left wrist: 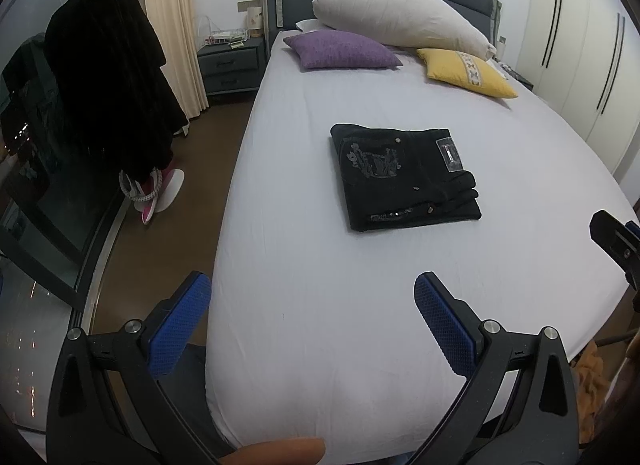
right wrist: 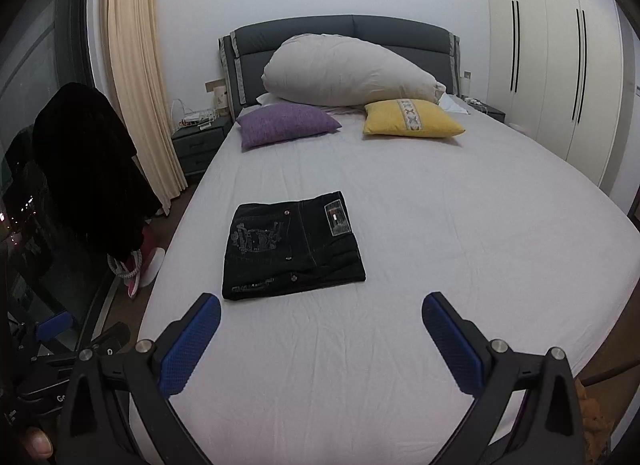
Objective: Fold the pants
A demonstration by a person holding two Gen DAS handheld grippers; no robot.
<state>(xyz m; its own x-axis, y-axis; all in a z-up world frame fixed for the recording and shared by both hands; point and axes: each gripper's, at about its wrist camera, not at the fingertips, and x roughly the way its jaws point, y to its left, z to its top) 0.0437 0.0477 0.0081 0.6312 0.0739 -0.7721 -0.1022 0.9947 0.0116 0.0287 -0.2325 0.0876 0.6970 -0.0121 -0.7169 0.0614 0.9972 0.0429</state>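
Fingers of your left gripper (left wrist: 312, 297) and right gripper (right wrist: 321, 315) stand wide, empty; folded pants (right wrist: 294, 247) lie beyond both fingertips, untouched.

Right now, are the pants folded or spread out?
Folded: the pants lie as a compact stacked rectangle on the bed, layered edges showing.

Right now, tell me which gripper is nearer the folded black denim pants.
Right, narrowly. The right gripper hovers open just short of the pants; the left gripper is open, further back.
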